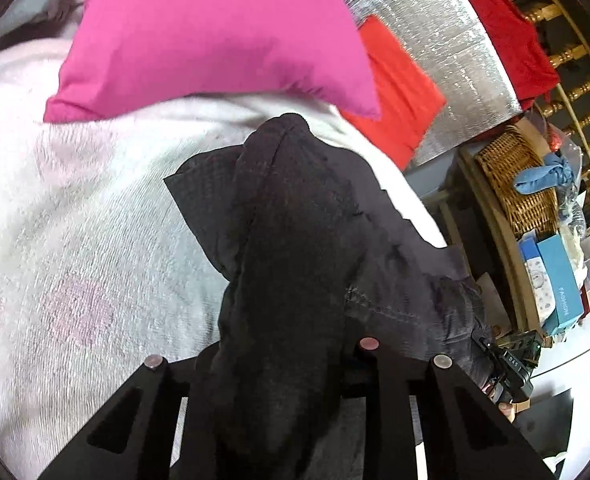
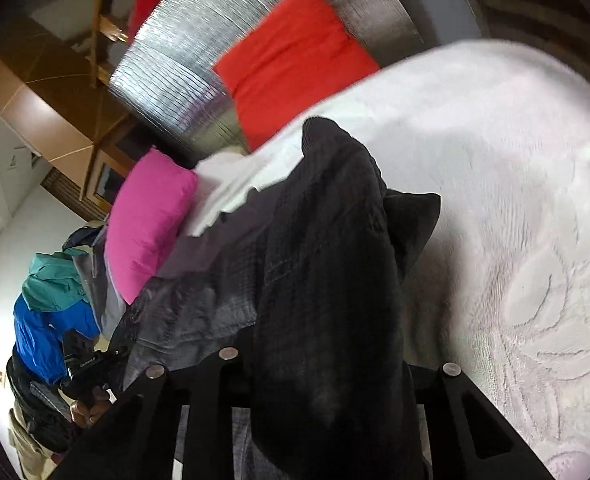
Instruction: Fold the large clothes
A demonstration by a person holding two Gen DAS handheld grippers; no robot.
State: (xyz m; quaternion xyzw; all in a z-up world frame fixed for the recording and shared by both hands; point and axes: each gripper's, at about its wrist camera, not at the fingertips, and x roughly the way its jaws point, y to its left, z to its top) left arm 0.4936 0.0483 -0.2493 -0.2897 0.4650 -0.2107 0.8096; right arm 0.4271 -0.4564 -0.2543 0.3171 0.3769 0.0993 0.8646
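Both grippers pinch one black garment above the bed.

The left gripper [image 1: 295, 364] and right gripper [image 2: 319, 372] each clamp bunched folds of the black garment [image 1: 295, 220] (its cloth hides the fingertips), draped over the white bedspread [image 1: 75, 240] near a pink pillow [image 1: 215, 32].

- Bare white bedspread [image 2: 515, 200] lay open beside the black garment [image 2: 327, 280].
- Pink pillow [image 1: 215, 36] and red pillow [image 2: 295, 60] blocked the headboard end.
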